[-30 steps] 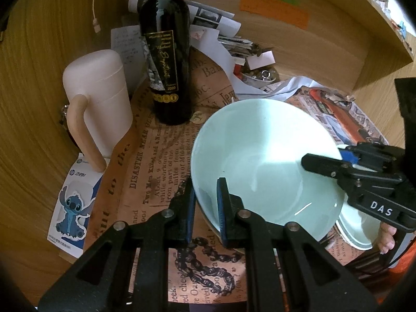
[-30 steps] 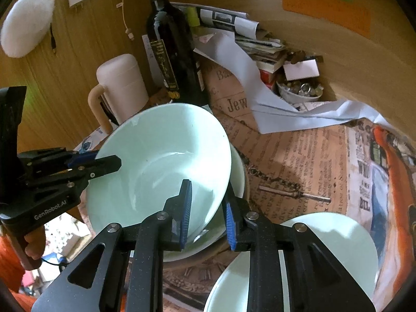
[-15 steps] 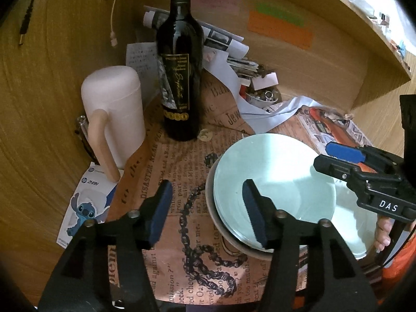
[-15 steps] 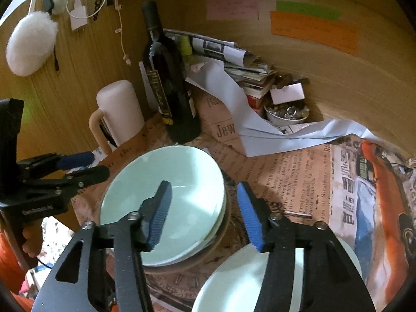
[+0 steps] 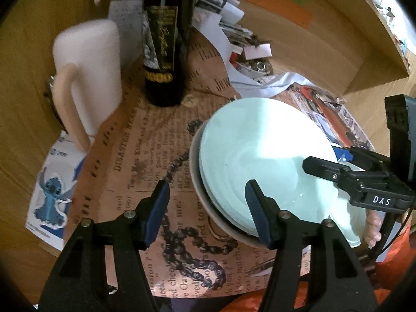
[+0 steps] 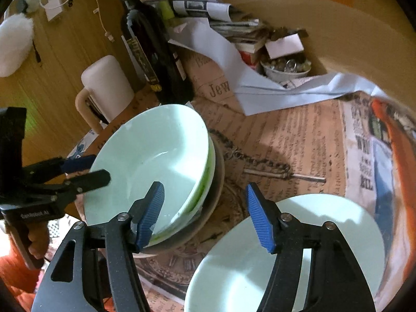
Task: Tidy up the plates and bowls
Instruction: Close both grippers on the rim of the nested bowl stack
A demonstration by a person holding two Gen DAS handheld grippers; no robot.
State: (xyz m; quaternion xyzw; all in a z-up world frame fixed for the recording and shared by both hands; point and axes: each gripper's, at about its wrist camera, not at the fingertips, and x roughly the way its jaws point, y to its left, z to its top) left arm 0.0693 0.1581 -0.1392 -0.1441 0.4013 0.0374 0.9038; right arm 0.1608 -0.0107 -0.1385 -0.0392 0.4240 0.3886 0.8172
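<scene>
**Both grippers let go; bowl now nested in the stack**

A second ago both grippers pinched opposite rims of the pale green bowl [image 5: 262, 156], held tilted above the stack; now it sits nested in the other bowls and both pairs of jaws are opening, off its rim. The left gripper [image 5: 205, 208] stands with its right pad [image 5: 256, 217] over the bowl's near edge and its left pad over the newspaper-print mat [image 5: 145, 150]; neither presses on anything. The right gripper [image 6: 205, 213] straddles the far side of the stack, one blue pad [image 6: 150, 213] above the rim, the other above the mat.

The stack rests in a grey-rimmed bowl [image 6: 219, 171]. At five o'clock from it in the right wrist view lies a pale green plate [image 6: 312, 223], close beside. At eleven o'clock stand a dark wine bottle [image 5: 163, 52] and, further left, a white mug [image 5: 91, 70]. Crumpled white paper [image 6: 234, 72] lies at one o'clock.
</scene>
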